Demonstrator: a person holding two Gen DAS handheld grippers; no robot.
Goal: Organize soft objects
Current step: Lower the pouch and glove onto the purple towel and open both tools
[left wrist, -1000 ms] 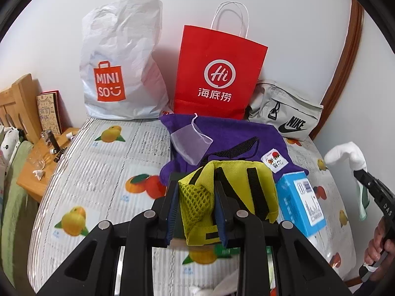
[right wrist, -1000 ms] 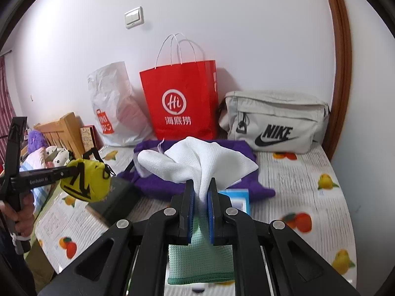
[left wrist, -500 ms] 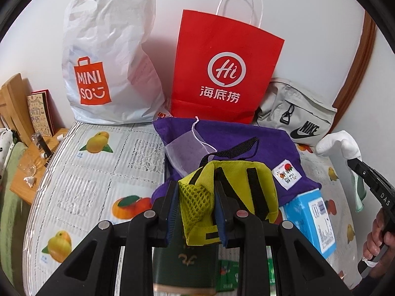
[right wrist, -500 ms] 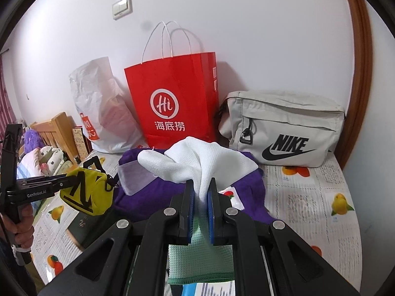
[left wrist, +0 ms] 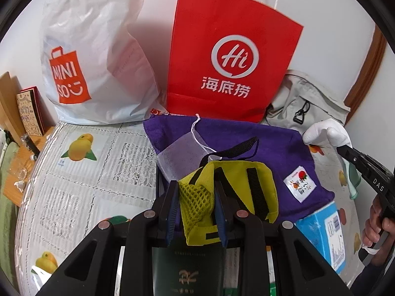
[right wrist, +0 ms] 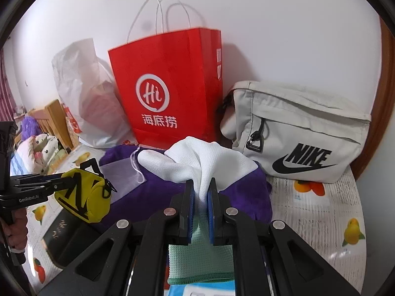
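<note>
My left gripper [left wrist: 196, 194] is shut on a yellow pouch [left wrist: 237, 185] with black straps and holds it above the bed; the pouch also shows in the right wrist view [right wrist: 84, 198]. My right gripper [right wrist: 201, 197] is shut on a white-and-green cloth [right wrist: 197, 162], held over a purple towel [right wrist: 153, 187]. The cloth shows at the right edge of the left wrist view [left wrist: 325, 133]. A small sheer drawstring bag [left wrist: 182, 155] lies on the purple towel [left wrist: 246, 135].
A red paper bag [left wrist: 229, 56], a white Miniso plastic bag [left wrist: 91, 56] and a grey Nike bag [right wrist: 301, 133] stand against the wall. A blue box [left wrist: 323, 229] and a dark booklet [left wrist: 187, 268] lie on the fruit-print bedcover [left wrist: 81, 172]. A wooden bedside stand [left wrist: 14, 172] is at left.
Both grippers have moved forward toward the bags at the wall, which now look larger. Each still holds its item.
</note>
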